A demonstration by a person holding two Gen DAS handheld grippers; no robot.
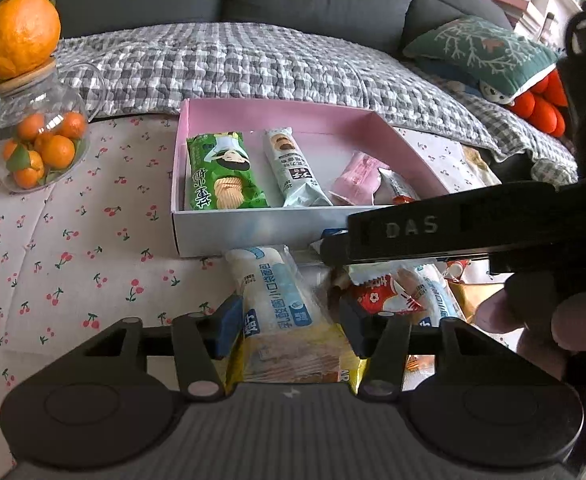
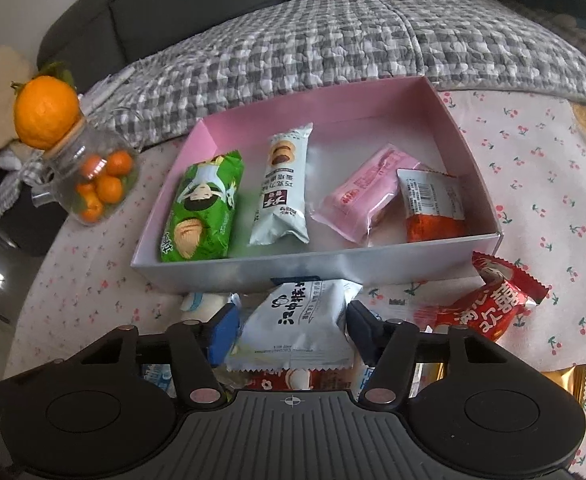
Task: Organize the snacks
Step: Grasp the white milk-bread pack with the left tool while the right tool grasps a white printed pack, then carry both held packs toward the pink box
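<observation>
While both tongs clamp snacks near the pink box (image 2: pixel 473 160), the left tongs (image 1: pixel 289 326) gripping a blue-white bread pack (image 1: pixel 277 300) and the right tongs (image 2: pixel 293 326) a white packet (image 2: pixel 293 320), neighbouring wrappers could snag and be dragged along.

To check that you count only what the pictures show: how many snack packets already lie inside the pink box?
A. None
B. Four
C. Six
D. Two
B: inside the pink box lie four packets: the green packet, the pale blue-white packet, the pink packet and the small red-and-white packet; the rest lie outside it.
</observation>
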